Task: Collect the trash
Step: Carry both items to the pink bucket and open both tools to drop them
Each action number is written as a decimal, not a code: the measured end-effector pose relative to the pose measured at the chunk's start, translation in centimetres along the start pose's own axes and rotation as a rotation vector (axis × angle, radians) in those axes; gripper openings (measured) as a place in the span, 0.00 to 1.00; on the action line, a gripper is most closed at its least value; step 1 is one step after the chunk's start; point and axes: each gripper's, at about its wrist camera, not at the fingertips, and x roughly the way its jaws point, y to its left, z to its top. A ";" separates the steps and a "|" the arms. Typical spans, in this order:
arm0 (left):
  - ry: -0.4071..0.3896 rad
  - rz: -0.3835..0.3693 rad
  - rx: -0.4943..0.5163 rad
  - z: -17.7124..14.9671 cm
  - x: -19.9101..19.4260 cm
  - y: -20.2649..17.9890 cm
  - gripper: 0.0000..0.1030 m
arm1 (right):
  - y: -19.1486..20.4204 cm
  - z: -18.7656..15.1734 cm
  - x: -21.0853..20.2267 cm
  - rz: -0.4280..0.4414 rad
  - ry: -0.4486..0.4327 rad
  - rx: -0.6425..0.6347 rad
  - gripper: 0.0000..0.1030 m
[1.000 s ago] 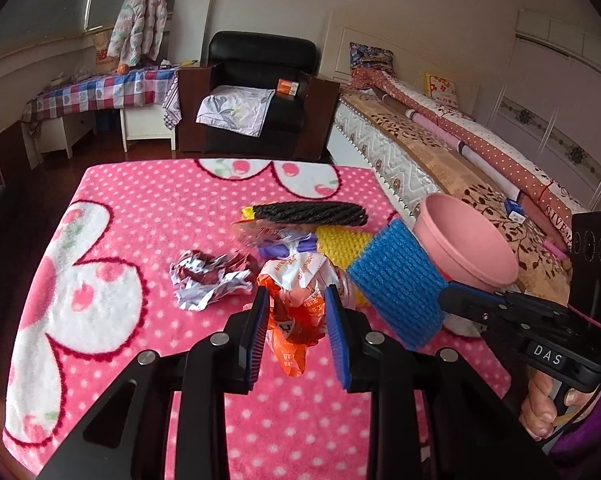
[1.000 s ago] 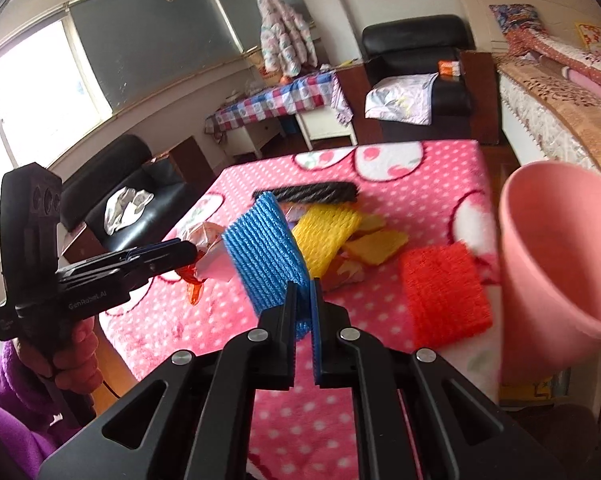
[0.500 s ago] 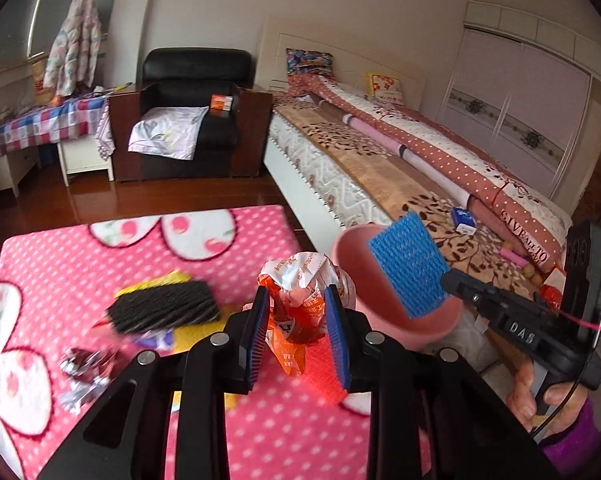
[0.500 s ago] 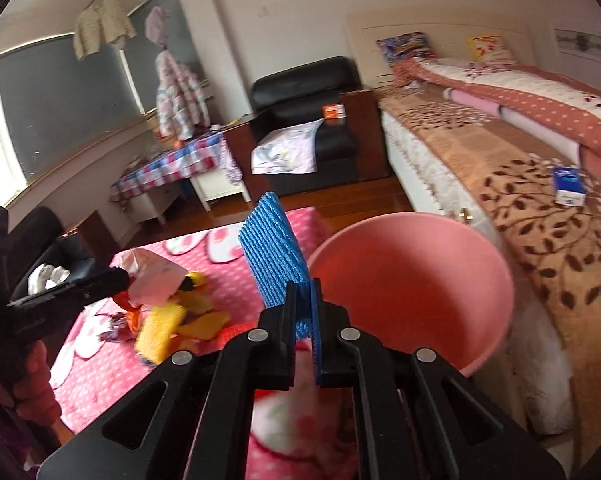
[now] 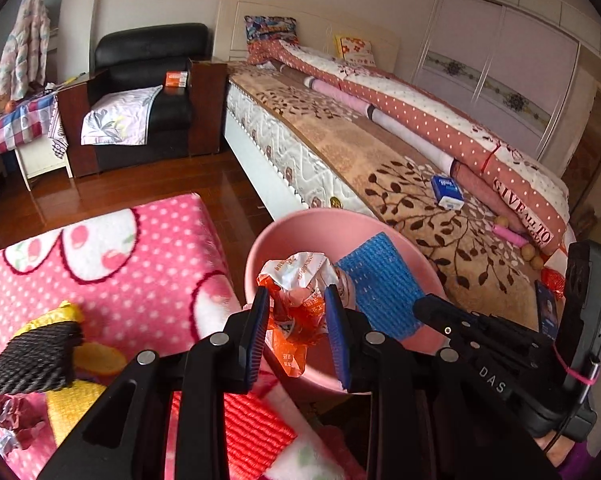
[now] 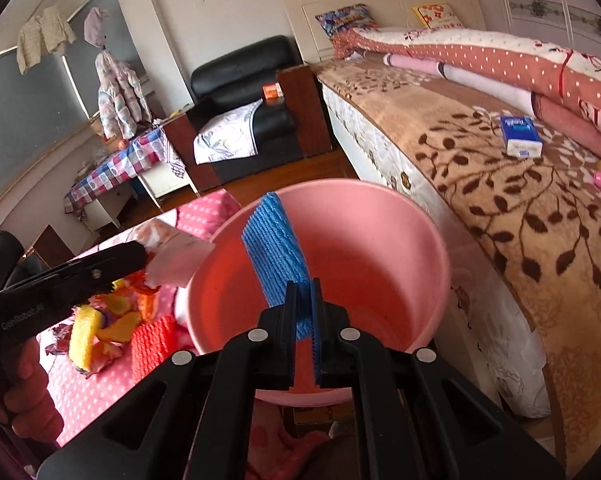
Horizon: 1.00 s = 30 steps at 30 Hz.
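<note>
One bed (image 5: 380, 152) fills the right side, and one armchair (image 5: 148, 80) stands behind by the wall. One table under a pink blanket (image 5: 112, 264) is at the left; its near and left parts are cut off by the picture edge. One pink bucket (image 6: 380, 216) stands between the table and the bed; its bottom part is hidden behind the grippers.

There are two grippers. The right gripper (image 6: 303, 312) is clenched on one blue mesh sleeve (image 6: 274, 252), which stands upright over the mouth of the bucket. The left gripper (image 5: 296, 332) grasps one crumpled orange-and-white wrapper (image 5: 296, 280), held over the near rim of the bucket; its print is too small to read.

On the blanket lie more pieces: one red mesh sleeve (image 5: 252, 428), one black mesh sleeve (image 5: 32, 364), at least one yellow sleeve (image 5: 72, 408) and one foil wrapper (image 5: 12, 428). The yellow pieces overlap, so their count is not sure. One small blue packet (image 5: 446, 192) lies on the bed.
</note>
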 end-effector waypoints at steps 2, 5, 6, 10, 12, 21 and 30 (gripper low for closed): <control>0.026 0.000 -0.005 -0.2 1.2 -0.2 0.27 | -0.2 -0.1 0.5 -0.006 0.013 -0.001 0.06; 0.055 0.011 -0.001 -0.3 2.7 -0.3 0.27 | -0.5 -0.2 1.0 -0.006 0.019 0.005 0.06; 0.059 0.013 -0.001 -0.4 3.0 -0.4 0.27 | -0.6 -0.2 1.1 -0.010 0.018 0.007 0.06; 0.061 0.018 -0.001 -0.4 3.5 -0.3 0.27 | -0.8 -0.3 1.2 -0.015 0.020 0.012 0.06; 0.063 0.019 -0.002 -0.4 3.5 -0.2 0.27 | -1.0 -0.3 1.3 -0.015 0.021 0.017 0.07; 0.049 0.005 -0.017 -0.1 3.4 -0.2 0.28 | -1.4 -0.3 1.0 -0.041 0.017 0.041 0.07; 0.020 -0.002 -0.019 0.1 1.7 -0.1 0.36 | -2.0 -0.4 0.7 0.008 0.027 0.101 0.27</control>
